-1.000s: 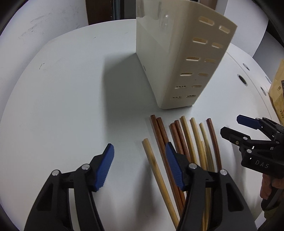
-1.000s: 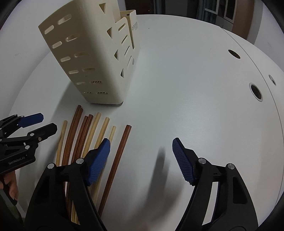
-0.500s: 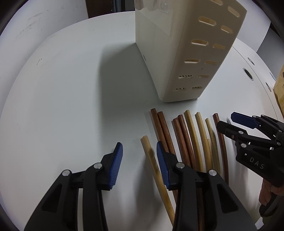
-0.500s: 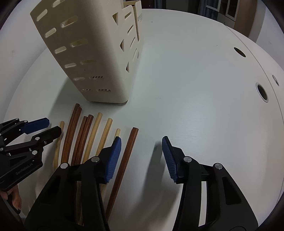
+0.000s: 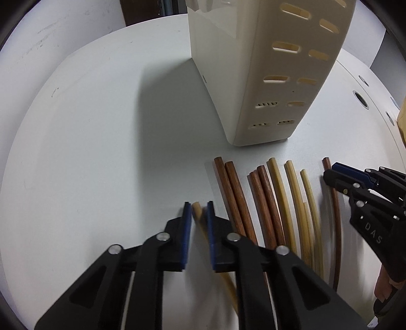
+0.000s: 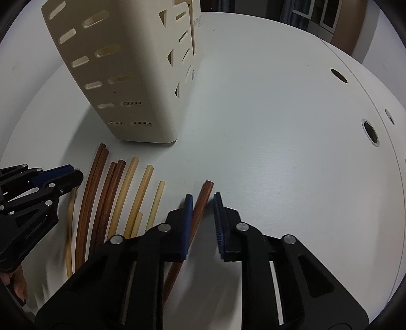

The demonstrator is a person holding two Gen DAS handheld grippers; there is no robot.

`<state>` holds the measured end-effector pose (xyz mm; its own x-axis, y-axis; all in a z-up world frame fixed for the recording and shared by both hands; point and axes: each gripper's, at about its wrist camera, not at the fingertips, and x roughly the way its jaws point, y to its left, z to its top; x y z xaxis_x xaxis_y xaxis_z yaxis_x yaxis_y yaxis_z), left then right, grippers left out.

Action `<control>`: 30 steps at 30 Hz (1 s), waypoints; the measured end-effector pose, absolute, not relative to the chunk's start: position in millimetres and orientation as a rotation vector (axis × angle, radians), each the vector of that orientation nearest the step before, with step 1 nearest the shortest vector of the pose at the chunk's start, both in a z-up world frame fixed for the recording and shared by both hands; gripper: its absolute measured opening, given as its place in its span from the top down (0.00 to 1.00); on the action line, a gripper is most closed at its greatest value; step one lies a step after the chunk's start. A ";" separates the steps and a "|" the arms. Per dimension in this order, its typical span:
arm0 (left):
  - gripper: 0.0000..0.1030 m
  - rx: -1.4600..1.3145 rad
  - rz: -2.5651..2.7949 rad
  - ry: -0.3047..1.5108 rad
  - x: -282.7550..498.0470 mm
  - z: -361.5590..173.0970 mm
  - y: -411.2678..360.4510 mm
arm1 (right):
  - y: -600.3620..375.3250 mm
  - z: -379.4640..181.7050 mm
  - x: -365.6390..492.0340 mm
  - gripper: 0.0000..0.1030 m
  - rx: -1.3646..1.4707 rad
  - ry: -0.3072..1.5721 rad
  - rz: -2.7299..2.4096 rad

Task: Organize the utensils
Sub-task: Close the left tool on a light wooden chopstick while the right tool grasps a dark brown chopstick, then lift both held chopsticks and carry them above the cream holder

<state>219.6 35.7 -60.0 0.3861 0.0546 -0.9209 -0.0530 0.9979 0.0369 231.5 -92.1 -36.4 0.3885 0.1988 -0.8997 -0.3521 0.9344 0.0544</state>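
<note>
White table (image 5: 101, 152): left hand-held gripper (image 5: 199, 215) pinches pale chopstick (image 5: 196, 209); right hand-held gripper (image 6: 203, 208) straddles brown chopstick (image 6: 204, 195).

An office or lab room rather than a kitchen: a white round table (image 6: 279, 114) with cable grommet holes (image 6: 370, 132), plain white walls (image 5: 38, 38), and glazed doors (image 6: 317, 15) behind.

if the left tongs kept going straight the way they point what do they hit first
Apart from the pale chopstick already between their pads, the left tongs face bare table ahead. The cream utensil holder stands right of that line, so they would probably pass beside it, though depth is unclear.
</note>
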 end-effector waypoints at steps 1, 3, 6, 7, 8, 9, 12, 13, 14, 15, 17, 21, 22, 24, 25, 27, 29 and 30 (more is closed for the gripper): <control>0.91 0.011 0.070 1.168 220.3 -59.7 32.9 | -91.8 -36.2 231.3 0.90 -0.159 1.117 0.358; 0.94 0.060 0.079 1.160 221.0 -59.8 27.0 | -93.3 -35.5 233.1 0.92 -0.173 1.114 0.360; 0.94 0.066 0.065 1.151 221.3 -53.0 24.6 | -100.7 -24.7 235.8 0.93 -0.141 1.083 0.364; 0.94 0.061 0.064 1.134 220.8 -47.6 25.4 | -102.6 -18.0 234.9 0.93 -0.124 1.065 0.369; 0.94 0.047 0.060 1.113 219.8 -40.0 27.0 | -103.9 -12.5 234.3 0.93 -0.110 1.052 0.375; 0.94 0.032 0.054 1.100 219.0 -34.5 28.1 | -104.7 -5.5 232.4 0.93 -0.095 1.034 0.387; 0.94 0.004 0.036 1.035 211.8 -11.7 31.1 | -105.9 15.4 225.6 0.93 -0.058 0.972 0.414; 0.94 0.008 0.041 1.016 210.0 -6.1 31.5 | -106.1 23.3 222.4 0.93 -0.050 0.945 0.422; 0.94 0.010 0.044 1.002 209.0 -1.4 32.4 | -106.4 29.8 219.9 0.93 -0.044 0.921 0.430; 0.94 0.006 0.045 0.983 207.2 5.3 33.7 | -107.2 38.1 217.8 0.93 -0.036 0.890 0.436; 0.94 -0.004 0.047 0.937 202.2 20.3 35.5 | -110.9 53.1 216.1 0.94 -0.019 0.839 0.443; 0.94 -0.032 0.024 0.820 184.2 51.8 36.5 | -115.0 80.6 210.0 0.94 -0.015 0.732 0.455; 0.94 -0.047 0.018 0.793 184.8 58.0 42.2 | -114.8 86.3 207.1 0.94 -0.013 0.711 0.462; 0.94 -0.066 0.017 0.738 179.2 73.3 41.4 | -117.7 94.9 207.5 0.94 -0.008 0.675 0.472; 0.94 -0.067 0.019 0.720 181.0 76.4 36.8 | -118.2 98.7 207.2 0.94 -0.009 0.659 0.477; 0.94 -0.075 0.019 0.681 176.8 85.6 36.0 | -117.9 107.9 203.3 0.94 -0.010 0.619 0.484; 0.94 -0.082 0.013 0.646 171.8 95.9 37.0 | -119.6 112.2 208.3 0.94 -0.010 0.590 0.496; 0.94 -0.084 0.012 0.634 173.5 100.9 33.8 | -117.6 116.7 205.0 0.94 -0.007 0.581 0.499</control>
